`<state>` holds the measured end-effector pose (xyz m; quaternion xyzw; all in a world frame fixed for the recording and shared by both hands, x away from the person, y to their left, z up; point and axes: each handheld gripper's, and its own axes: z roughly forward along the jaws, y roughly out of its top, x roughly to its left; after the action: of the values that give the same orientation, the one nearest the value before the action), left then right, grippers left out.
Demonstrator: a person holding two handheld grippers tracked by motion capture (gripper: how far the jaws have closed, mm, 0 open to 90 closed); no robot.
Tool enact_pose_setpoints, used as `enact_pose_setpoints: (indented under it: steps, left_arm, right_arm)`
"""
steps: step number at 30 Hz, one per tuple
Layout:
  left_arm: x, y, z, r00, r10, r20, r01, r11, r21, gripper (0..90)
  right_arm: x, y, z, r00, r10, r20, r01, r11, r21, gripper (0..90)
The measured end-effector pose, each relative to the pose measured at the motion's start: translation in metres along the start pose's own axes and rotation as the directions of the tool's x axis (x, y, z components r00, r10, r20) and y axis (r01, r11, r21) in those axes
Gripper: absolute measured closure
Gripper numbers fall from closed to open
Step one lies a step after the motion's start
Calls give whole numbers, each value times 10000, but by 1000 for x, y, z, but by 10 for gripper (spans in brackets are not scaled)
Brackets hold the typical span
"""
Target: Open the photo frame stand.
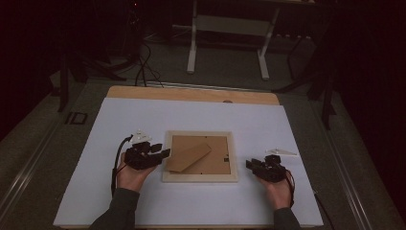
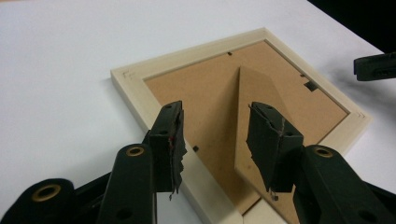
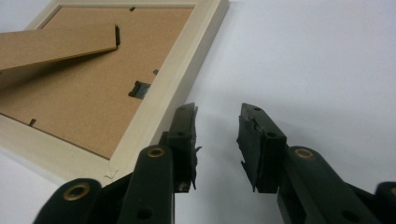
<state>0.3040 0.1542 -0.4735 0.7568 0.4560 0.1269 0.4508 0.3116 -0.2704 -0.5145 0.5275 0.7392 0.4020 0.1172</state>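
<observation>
Your left claw (image 2: 215, 140) hangs released over the near corner of the picture frame (image 1: 200, 178) (face down, brown stand (image 1: 189, 157) raised) mid-desk (image 1: 143, 115); your right claw (image 3: 217, 140), also released, waits just beside its edge.

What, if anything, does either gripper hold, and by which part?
Nothing. The left gripper is open above the picture frame; the right gripper is open beside it.

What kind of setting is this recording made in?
Likely a dim lab or workshop recording station: a white-covered table holding one picture frame lying face down, cables on the floor, and a white bench stand behind.
</observation>
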Motion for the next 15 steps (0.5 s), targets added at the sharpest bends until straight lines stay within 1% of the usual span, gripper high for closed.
enact_pose_setpoints:
  steps: [4,6,8,11,15]
  left_arm:
    - [1,7,1,10000,-52,75,52,10000,-27,555]
    - [2,10,3,9999,-116,72,115,9999,86,539]
    - [2,13,5,9998,-77,202,72,9997,214,530]
    - [2,17,8,9997,-33,256,22,9991,419,503]
    - [2,22,13,9989,-161,440,132,9978,649,483]
  right_arm:
    - [-1,1,-1,10000,20,41,-20,10000,-56,638]
    - [-2,1,-2,10000,56,81,-55,9999,-88,634]
    - [-3,1,-3,9999,104,83,-103,9999,-96,630]
    - [-4,1,-2,9999,118,84,-117,9999,-92,625]
    - [-3,1,-2,9999,98,77,-97,9999,-84,619]
